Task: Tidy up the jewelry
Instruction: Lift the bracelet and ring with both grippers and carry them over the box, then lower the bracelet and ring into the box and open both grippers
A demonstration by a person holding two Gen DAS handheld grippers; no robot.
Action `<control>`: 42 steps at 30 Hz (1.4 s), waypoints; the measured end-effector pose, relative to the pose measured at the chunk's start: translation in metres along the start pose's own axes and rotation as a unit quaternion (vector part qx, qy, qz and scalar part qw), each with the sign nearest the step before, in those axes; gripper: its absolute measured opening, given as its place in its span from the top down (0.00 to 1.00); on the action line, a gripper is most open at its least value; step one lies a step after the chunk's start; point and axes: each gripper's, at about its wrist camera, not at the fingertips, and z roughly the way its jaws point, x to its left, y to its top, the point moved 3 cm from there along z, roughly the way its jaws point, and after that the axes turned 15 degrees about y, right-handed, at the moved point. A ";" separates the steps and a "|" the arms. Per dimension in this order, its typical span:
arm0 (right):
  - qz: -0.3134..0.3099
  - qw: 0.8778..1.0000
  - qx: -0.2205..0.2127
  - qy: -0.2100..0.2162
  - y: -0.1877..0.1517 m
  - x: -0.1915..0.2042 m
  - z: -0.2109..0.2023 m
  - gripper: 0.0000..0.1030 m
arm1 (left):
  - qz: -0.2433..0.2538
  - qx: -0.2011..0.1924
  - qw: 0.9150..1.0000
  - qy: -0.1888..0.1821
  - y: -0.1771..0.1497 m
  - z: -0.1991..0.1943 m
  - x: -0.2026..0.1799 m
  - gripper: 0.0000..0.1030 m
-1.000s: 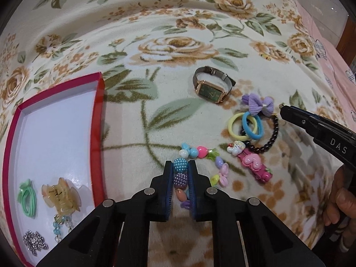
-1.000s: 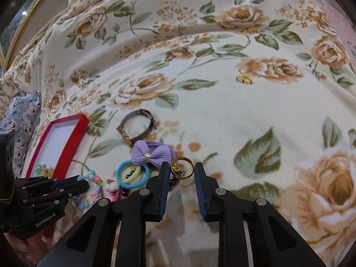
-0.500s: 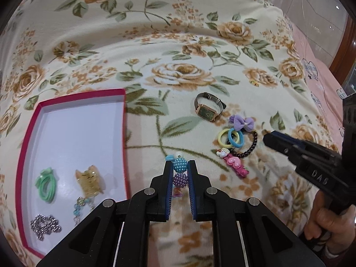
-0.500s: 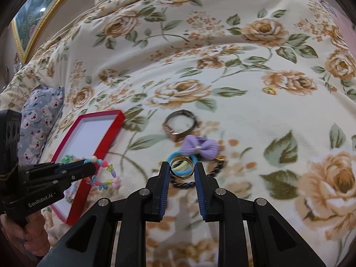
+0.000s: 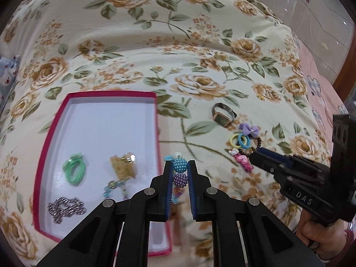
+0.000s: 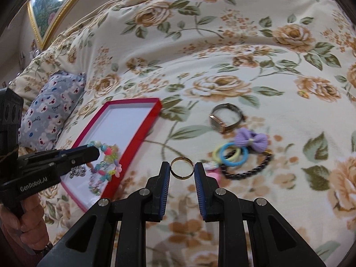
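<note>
Our left gripper [image 5: 179, 170] clamps a colourful beaded bracelet [image 5: 179, 171] above the red tray's [image 5: 157, 120] right rim, while our right gripper [image 6: 182, 170] pinches a gold ring [image 6: 182, 167] right of it. The tray holds a green hair tie [image 5: 74, 172], an amber claw clip [image 5: 123, 166], a beaded strand [image 5: 114, 188] and a silver chain [image 5: 65, 208].

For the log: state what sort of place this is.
Probably a bedroom: the work surface is a bed under a floral blanket, with a patterned pillow beside it and a gold-framed picture on the wall.

The floral bedspread [image 5: 178, 51] carries a red tray [image 5: 156, 120], a watch [image 5: 223, 117] (square-faced) and hair ties [image 5: 239, 140].
</note>
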 end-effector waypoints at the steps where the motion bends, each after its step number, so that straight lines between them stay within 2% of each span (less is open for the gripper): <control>1: -0.002 1.000 0.002 0.003 0.000 0.003 0.002 0.78 | -0.005 -0.001 1.000 0.002 -0.001 -0.003 0.005 0.89; 18: -0.036 0.998 0.029 0.047 0.002 0.052 0.040 0.78 | -0.059 -0.003 0.998 0.037 -0.008 -0.014 0.067 0.89; 42: -0.070 0.989 0.087 0.093 -0.007 0.103 0.104 0.78 | -0.091 0.017 0.994 0.057 -0.004 0.032 0.105 0.89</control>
